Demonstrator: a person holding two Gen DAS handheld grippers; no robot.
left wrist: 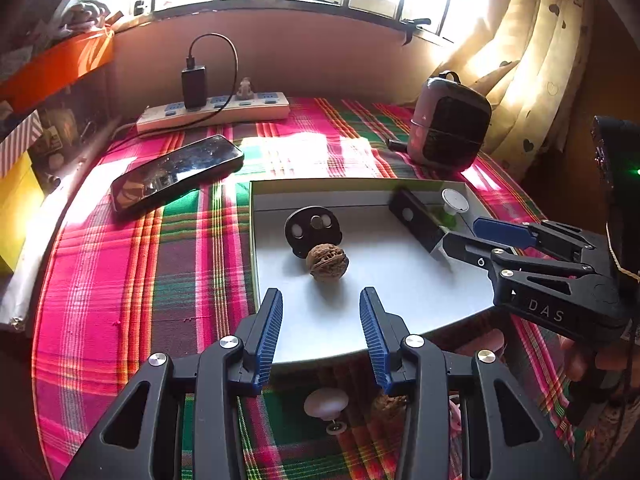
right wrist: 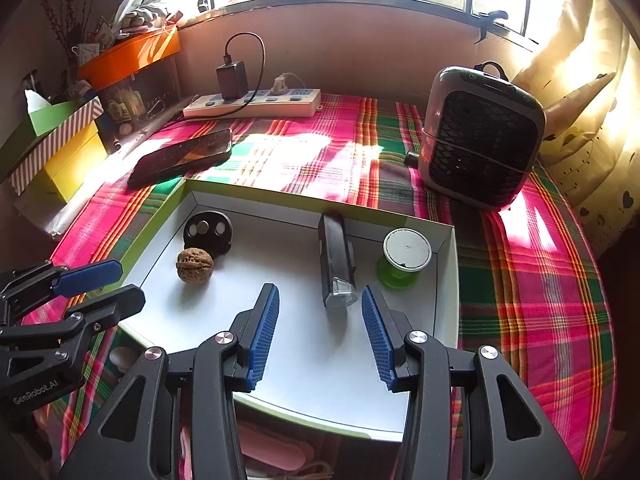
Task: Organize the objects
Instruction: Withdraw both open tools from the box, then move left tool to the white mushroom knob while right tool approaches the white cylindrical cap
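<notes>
Both grippers are seen over the shallow white tray [right wrist: 448, 280] w/ green rim, which sits on the plaid-covered tabletop [right wrist: 540, 300]. The left gripper [left wrist: 320, 332] has its jaws apart, nothing between them; the walnut [left wrist: 327, 262] lies on the tray floor just ahead of the tips, untouched, against a black disc w/ three holes [left wrist: 313, 227]. The right gripper [right wrist: 320, 332] is likewise open and empty; the black bar-shaped item w/ clear end [right wrist: 336, 264] lies just ahead, slightly right of centre, and a green spool w/ white cap [right wrist: 404, 258] stands in the tray's far right corner.

Judged: four items are already in the tray, and more are still outside it at the near edge — a white knob [left wrist: 326, 402] w/ its screw, what looks like a second walnut (partly hidden), and a pink oblong thing [right wrist: 276, 450] by the near rim, below the right gripper.

For the next pick, it is advised that:
- the jaws be kept wide and clear of the rim when backing off, so the light tray isn't dragged;
- the knob be taken across its round head, not the screw, w/ pads centred so it can't squirt out;
- round items be set down, not dropped, well apart from those already placed;
- the two grippers be kept from crossing.
</notes>
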